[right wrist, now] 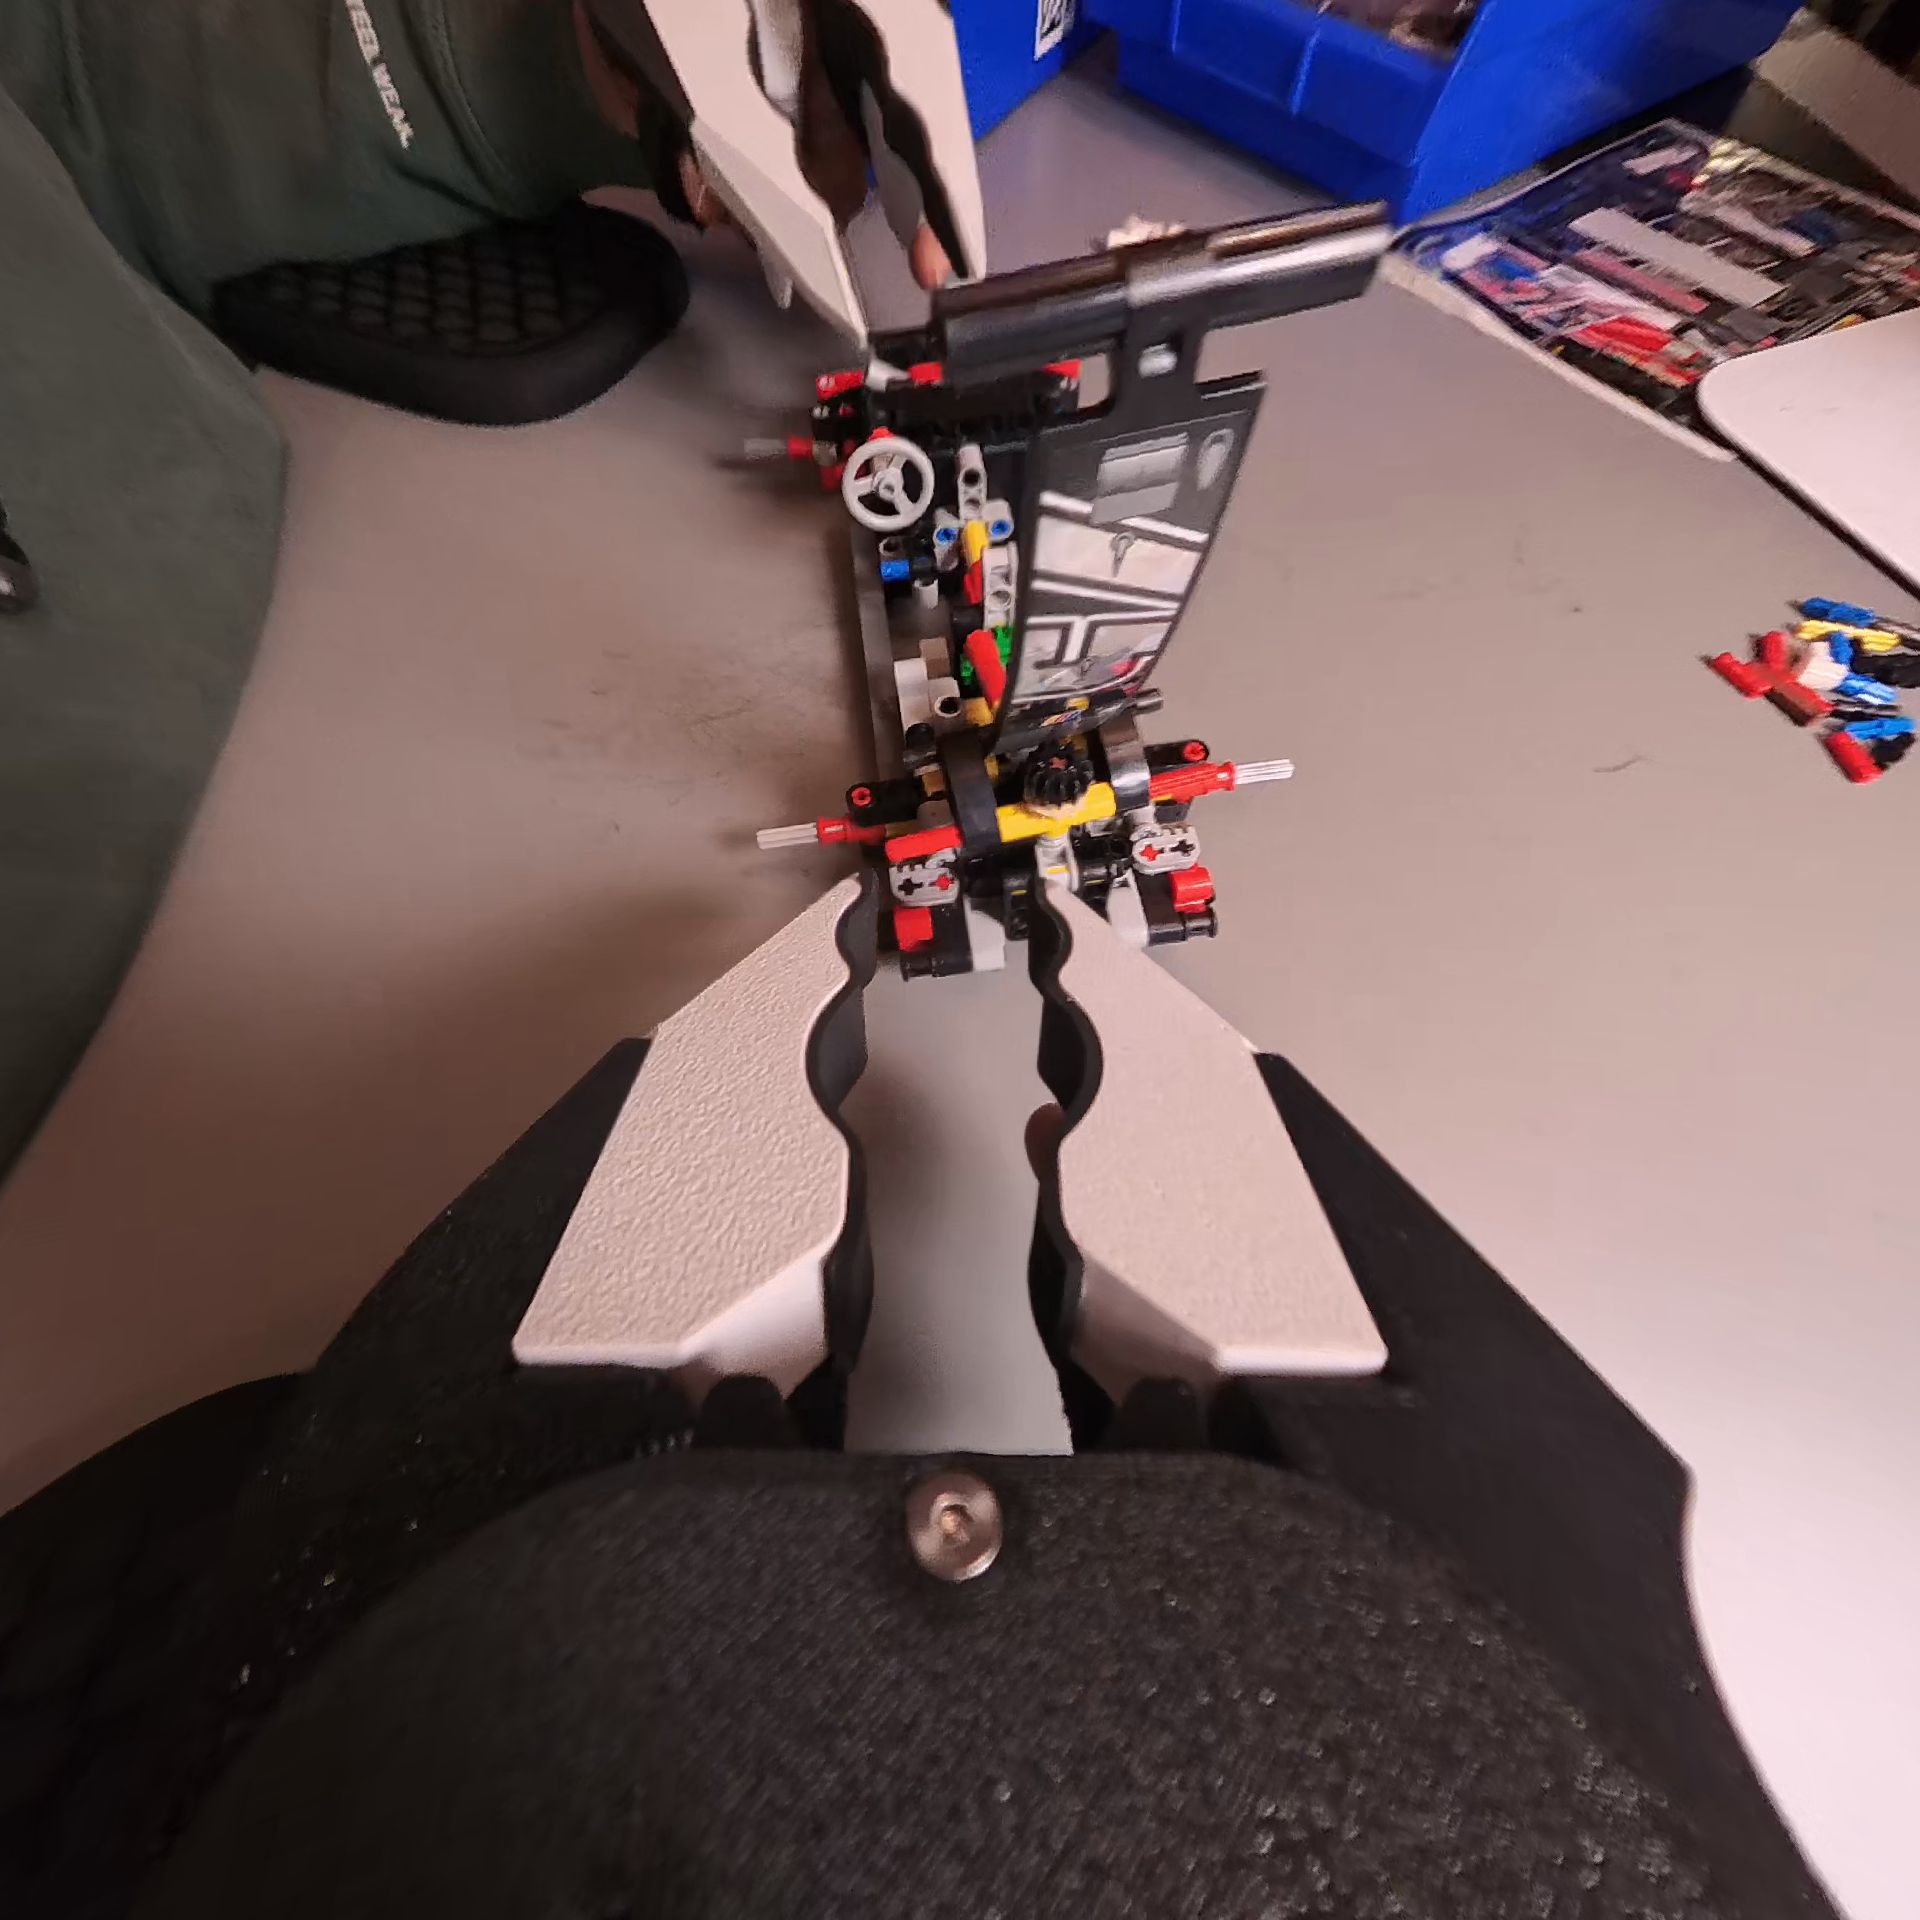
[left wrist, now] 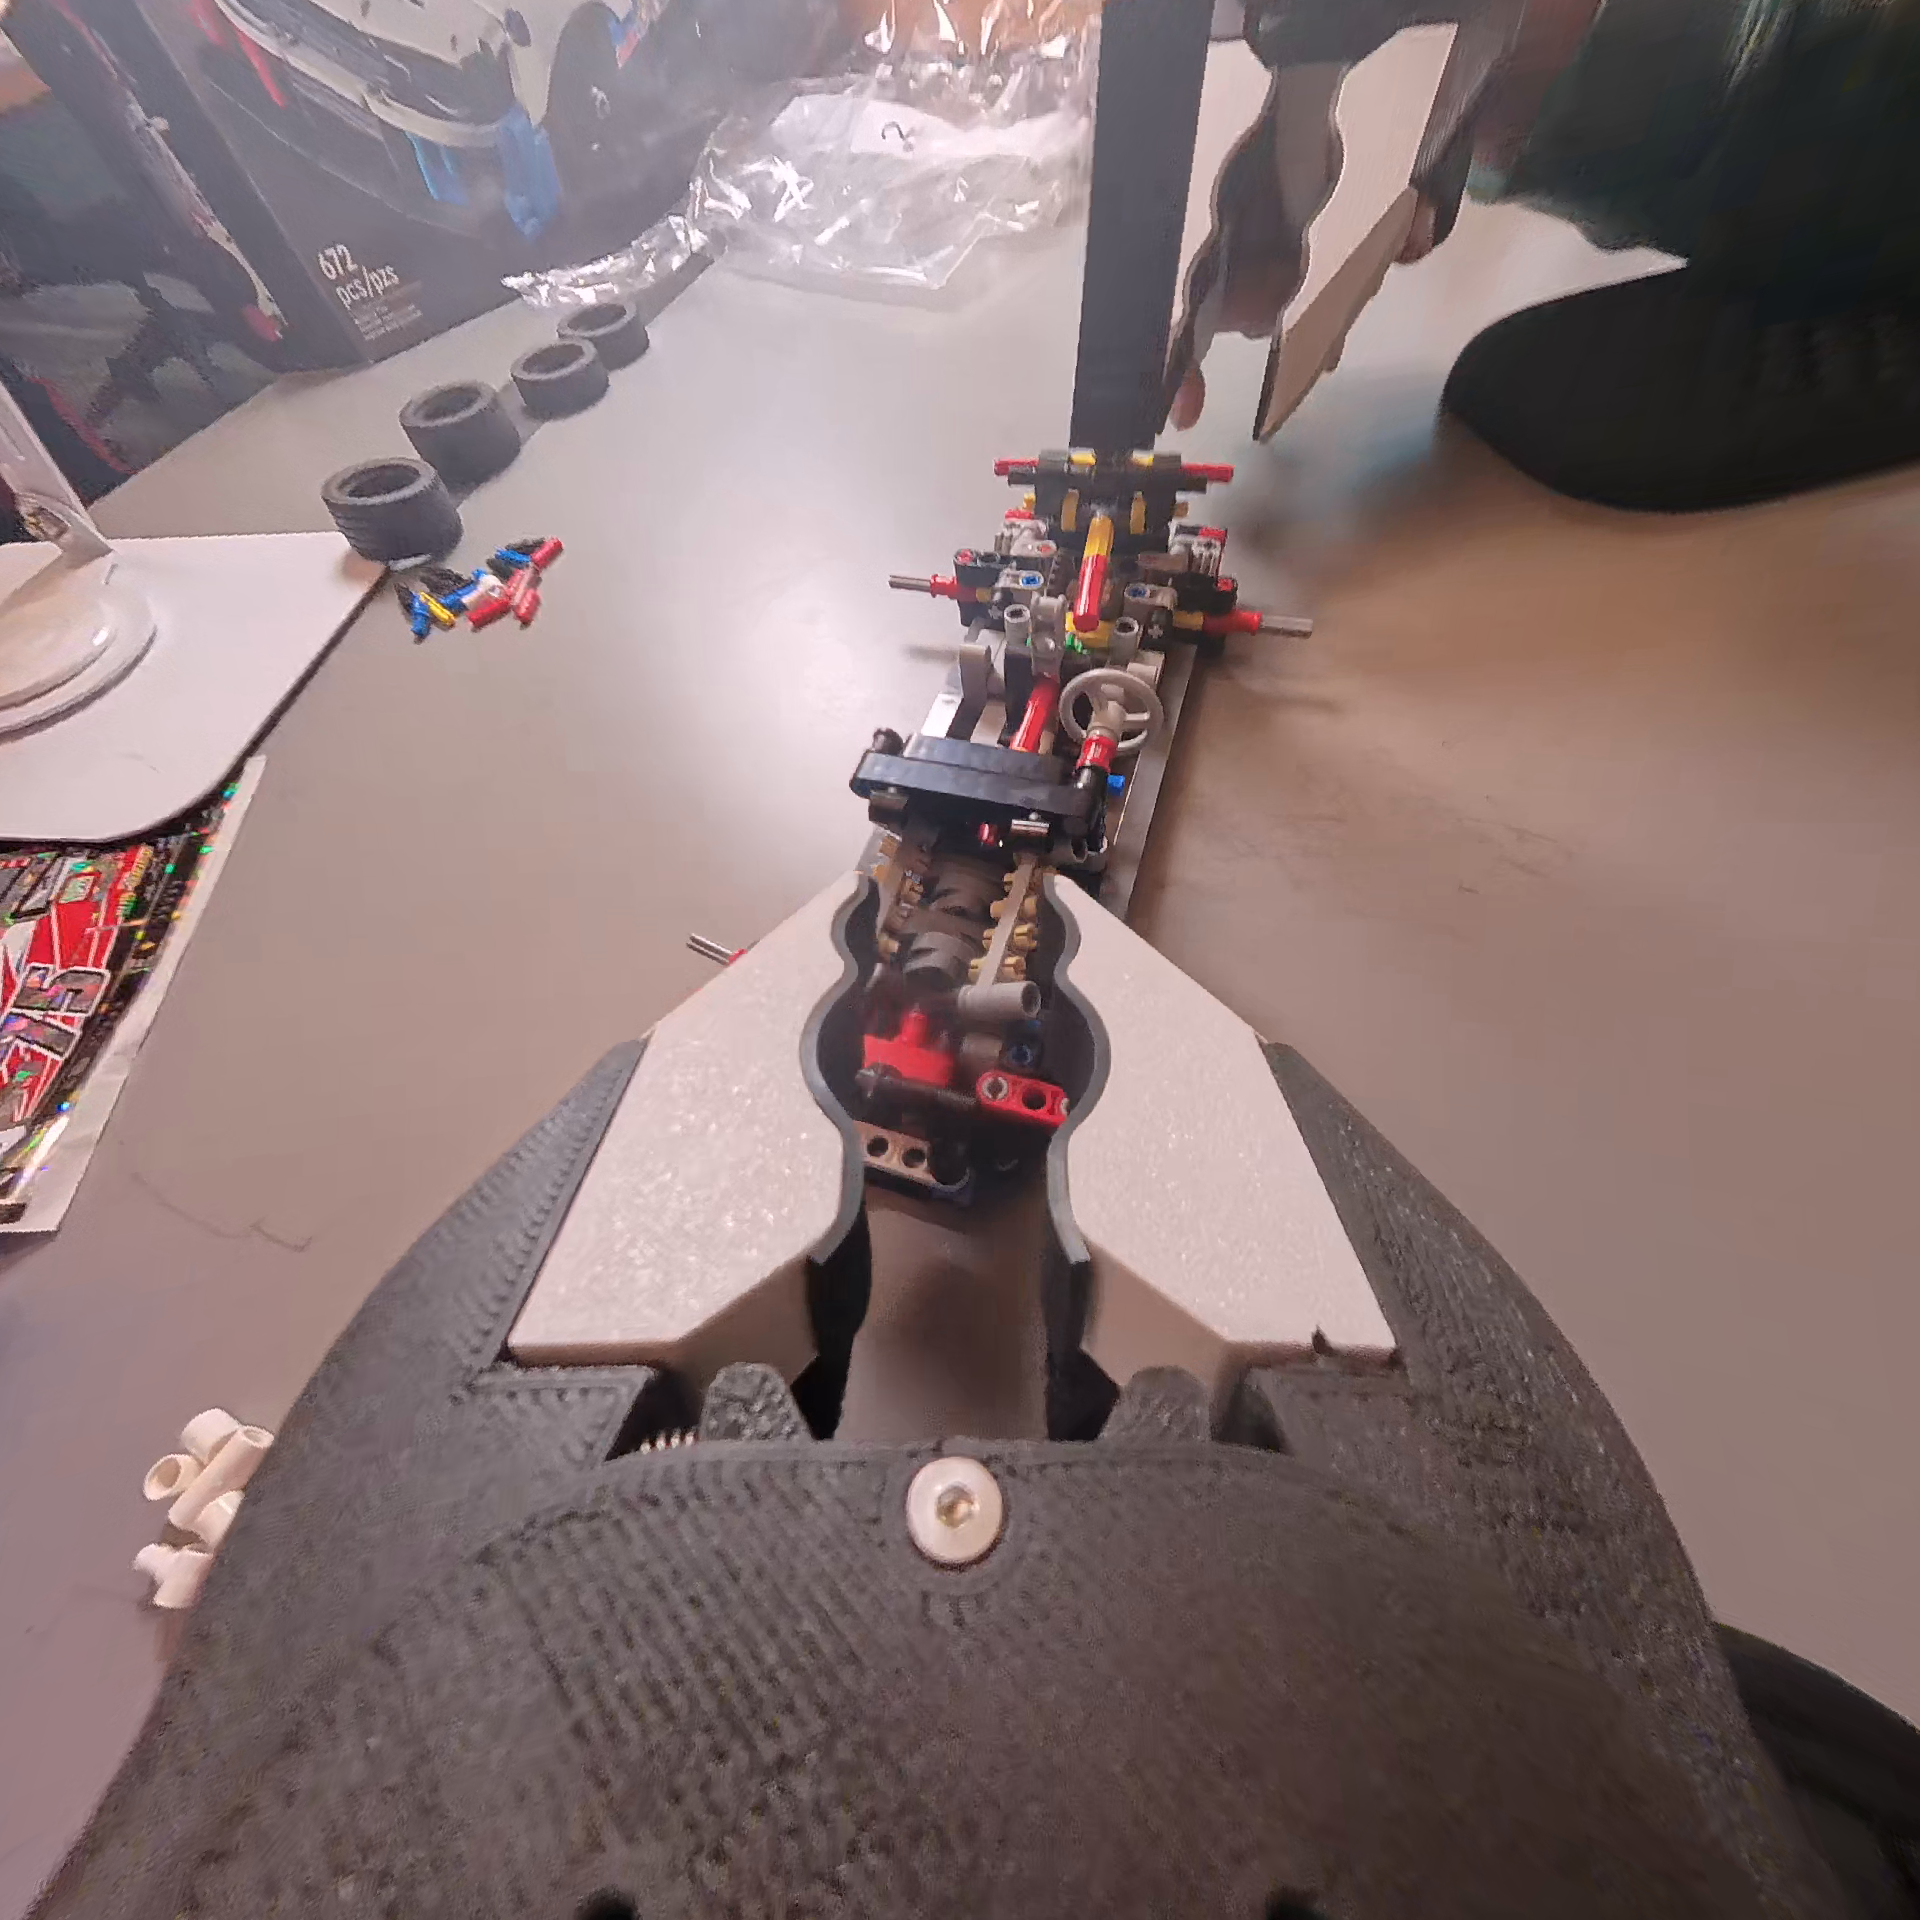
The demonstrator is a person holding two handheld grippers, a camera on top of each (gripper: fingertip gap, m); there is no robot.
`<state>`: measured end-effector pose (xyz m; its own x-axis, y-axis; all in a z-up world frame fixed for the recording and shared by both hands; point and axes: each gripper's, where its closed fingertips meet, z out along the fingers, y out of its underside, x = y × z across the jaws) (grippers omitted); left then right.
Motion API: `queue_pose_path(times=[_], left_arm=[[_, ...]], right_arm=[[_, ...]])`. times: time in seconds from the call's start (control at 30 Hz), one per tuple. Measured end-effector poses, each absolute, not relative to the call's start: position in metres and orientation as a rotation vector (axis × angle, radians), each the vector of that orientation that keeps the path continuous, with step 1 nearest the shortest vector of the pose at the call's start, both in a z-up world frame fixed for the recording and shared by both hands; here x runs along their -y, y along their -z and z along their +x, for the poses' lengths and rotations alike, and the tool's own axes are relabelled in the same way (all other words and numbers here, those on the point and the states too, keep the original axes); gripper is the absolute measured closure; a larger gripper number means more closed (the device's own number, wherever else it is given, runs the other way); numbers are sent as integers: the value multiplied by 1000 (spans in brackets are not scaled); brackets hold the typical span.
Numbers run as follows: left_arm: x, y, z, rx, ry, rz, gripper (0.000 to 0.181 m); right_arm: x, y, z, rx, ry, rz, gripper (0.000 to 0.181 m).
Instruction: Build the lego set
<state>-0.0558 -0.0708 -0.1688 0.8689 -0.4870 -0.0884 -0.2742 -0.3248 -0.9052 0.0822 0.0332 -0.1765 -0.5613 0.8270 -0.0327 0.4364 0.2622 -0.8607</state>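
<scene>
In the left wrist view, the left gripper (left wrist: 954, 904) is closed around the near end of the lego chassis (left wrist: 1039, 727), its grey fingers (left wrist: 727, 1122) pinching the red and grey parts there. The chassis runs straight ahead of the fingertips along the grey table (left wrist: 1507, 935), with a grey steering wheel (left wrist: 1110, 707) partway along it. Beyond its far end the right gripper (left wrist: 1226, 416) hangs blurred, beside an upright black panel (left wrist: 1138, 208). Ahead to the left sit four black tyres (left wrist: 457, 431) in a row and a small heap of coloured pins (left wrist: 478, 587); farther back lies the set's box (left wrist: 312, 187) next to clear plastic bags (left wrist: 883, 187). Close on the left lie a sticker sheet (left wrist: 73, 987) and white connector pieces (left wrist: 197, 1496).

In the right wrist view, the right gripper (right wrist: 951, 909) has its fingers (right wrist: 717, 1122) spread apart, tips flanking the chassis (right wrist: 1029, 810) end; I cannot tell whether they touch it. The black panel (right wrist: 1122, 551) stands tilted on the chassis's right side. Past the far end, the left gripper (right wrist: 862, 187) shows, blurred. Coloured pins (right wrist: 1829, 681) lie to the right, a blue bin (right wrist: 1403, 94) farther ahead.
</scene>
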Motion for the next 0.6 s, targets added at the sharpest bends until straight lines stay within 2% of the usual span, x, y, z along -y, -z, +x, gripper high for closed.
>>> queue_pose_path(times=[0.1, 0.37, 0.6], left_arm=[[69, 158, -59, -517, 252, -1878, 146], [67, 149, -65, -458, 263, -1836, 143], [67, 150, -65, -459, 261, -1841, 143]], right_arm=[[-42, 164, 78, 1994, -1289, -1146, 150], [-65, 136, 68, 1722, -1387, -1150, 131], [-64, 139, 67, 1705, -1409, -1156, 131]])
